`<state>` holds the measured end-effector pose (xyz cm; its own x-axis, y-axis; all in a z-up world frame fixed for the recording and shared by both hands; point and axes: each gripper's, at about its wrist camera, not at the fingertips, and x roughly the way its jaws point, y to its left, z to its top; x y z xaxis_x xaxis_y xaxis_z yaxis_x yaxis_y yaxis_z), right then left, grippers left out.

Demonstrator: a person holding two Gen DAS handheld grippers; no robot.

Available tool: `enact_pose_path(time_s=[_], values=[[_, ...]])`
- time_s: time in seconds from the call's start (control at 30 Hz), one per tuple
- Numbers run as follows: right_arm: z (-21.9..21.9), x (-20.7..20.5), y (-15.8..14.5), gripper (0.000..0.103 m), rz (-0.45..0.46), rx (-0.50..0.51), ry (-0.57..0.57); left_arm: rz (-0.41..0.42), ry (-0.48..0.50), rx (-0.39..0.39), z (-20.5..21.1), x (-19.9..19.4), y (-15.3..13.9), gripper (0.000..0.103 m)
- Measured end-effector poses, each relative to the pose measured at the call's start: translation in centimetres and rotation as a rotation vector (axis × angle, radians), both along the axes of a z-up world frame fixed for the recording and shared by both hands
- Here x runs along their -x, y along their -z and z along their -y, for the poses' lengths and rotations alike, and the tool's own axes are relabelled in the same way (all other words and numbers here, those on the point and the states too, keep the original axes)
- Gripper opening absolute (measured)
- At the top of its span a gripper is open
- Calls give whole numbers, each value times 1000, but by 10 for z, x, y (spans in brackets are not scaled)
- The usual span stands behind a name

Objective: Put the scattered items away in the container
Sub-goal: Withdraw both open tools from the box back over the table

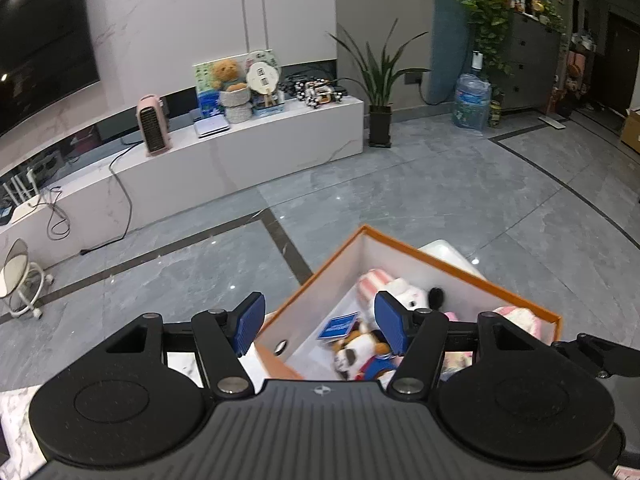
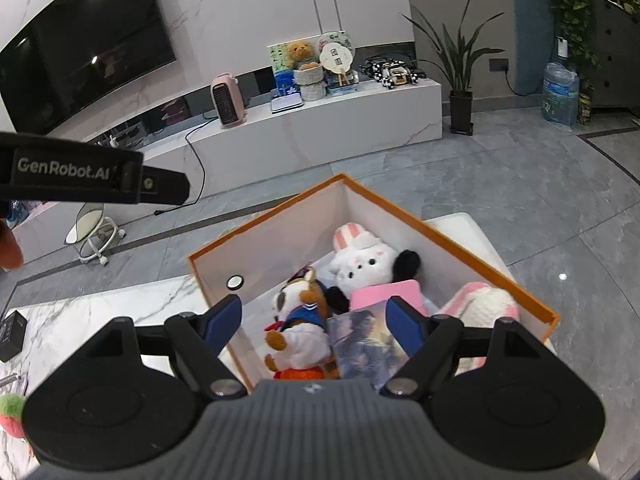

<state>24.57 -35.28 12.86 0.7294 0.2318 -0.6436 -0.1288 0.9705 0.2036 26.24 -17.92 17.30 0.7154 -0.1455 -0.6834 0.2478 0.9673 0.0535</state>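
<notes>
An orange box (image 2: 260, 220) with white inner walls stands on a marble table, seen from above in both views. Inside lie a white bunny plush (image 2: 360, 264), a brown-and-white dog plush (image 2: 300, 320), a pink flat item (image 2: 388, 296), a dark picture card (image 2: 364, 340) and a pink-white plush (image 2: 484, 304). My right gripper (image 2: 314, 324) hangs open above the box's near part with nothing between its blue pads. My left gripper (image 1: 320, 326) is open too, over the box's (image 1: 420, 254) left near corner, above the dog plush (image 1: 360, 352) and the bunny (image 1: 404, 292), gripping nothing.
The left tool's black casing (image 2: 80, 178) crosses the right wrist view at upper left. On the marble table (image 2: 100, 312) lie a small black box (image 2: 12, 334) and a green-pink ball (image 2: 10, 414). Beyond are grey floor tiles, a white stool (image 2: 94, 232) and a low TV bench (image 2: 320, 128).
</notes>
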Motion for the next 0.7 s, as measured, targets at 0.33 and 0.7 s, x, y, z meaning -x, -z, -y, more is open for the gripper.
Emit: enact_pose_path(time_s=[0.33,0.7], values=[[-42,-4,-1,81,-1,24,-49,-5,-66,16,-55,6,1,71],[-91,-9,8,81,-16,70,-98,-18,-171,29,-137,20,4,72]])
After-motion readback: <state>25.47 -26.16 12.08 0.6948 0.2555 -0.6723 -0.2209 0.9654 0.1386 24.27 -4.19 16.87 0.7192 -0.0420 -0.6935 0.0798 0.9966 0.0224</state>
